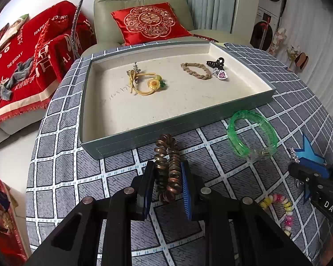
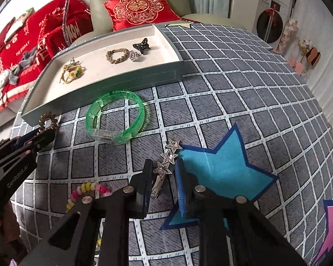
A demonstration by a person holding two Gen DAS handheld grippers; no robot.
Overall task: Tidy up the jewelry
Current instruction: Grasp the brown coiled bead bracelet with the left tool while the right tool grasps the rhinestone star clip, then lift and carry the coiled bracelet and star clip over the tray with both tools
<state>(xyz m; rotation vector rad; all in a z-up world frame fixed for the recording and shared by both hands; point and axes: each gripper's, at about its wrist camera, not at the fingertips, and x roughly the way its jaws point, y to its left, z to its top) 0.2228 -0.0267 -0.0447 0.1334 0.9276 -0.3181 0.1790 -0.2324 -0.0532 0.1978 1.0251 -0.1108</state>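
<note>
A green bangle [image 2: 116,117] and beaded bracelet [image 2: 86,190] are seen on the bench [image 2: 233,93], beside the tray [image 1: 166,130]. A brown spiral hair tie [image 1: 168,168] is clamped between the left gripper [image 1: 167,179] jaws. The star hair clip [image 2: 166,164] lies between the right gripper [image 2: 163,177] jaws, which are parted, not yet closed.

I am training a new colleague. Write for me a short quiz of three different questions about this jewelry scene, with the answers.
1. True or false: the left claw is shut on the brown spiral hair tie.
2. Which item lies on the tablecloth, outside the tray? A) green bangle B) braided bracelet C) black hair claw clip
3. Fill in: between the fingers of the right claw lies a hair clip decorated with three rhinestone ____.

Key: 1 true; 2 A; 3 stars
</note>
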